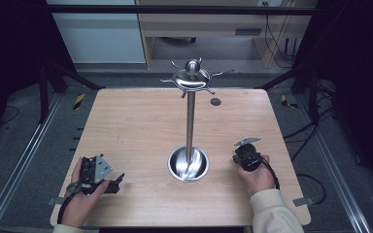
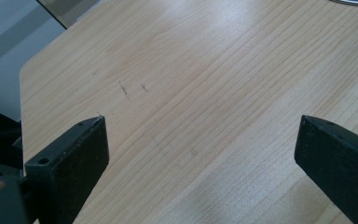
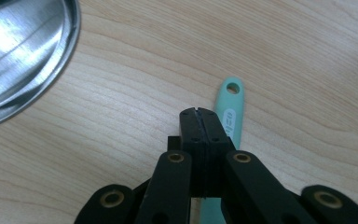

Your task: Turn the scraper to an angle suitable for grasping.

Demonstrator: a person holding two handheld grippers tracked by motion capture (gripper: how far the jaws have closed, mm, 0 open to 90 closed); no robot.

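Right gripper view is showing us our right gripper (image 3: pixel 199 112) with its jaws pressed together, empty, hovering over a mint-green handle (image 3: pixel 230 109) lying on the wooden table (image 3: pixel 307 60) just beneath and beside the tips. We are holding our left gripper (image 2: pixel 200 140) wide apart over bare wood. Ahead-left of the right gripper, the steel stand's base (image 3: pixel 23 56) is gleaming.

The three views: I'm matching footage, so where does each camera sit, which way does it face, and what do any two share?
High view: above the person's side, looking forward and down on the table and metal stand; both hands and forearms show.
Left gripper view: on the left gripper, facing bare tabletop; jaws wide apart.
Right gripper view: on the right gripper, jaws together above a mint-green handle.
Shared: the stand's base also appears in the high view.
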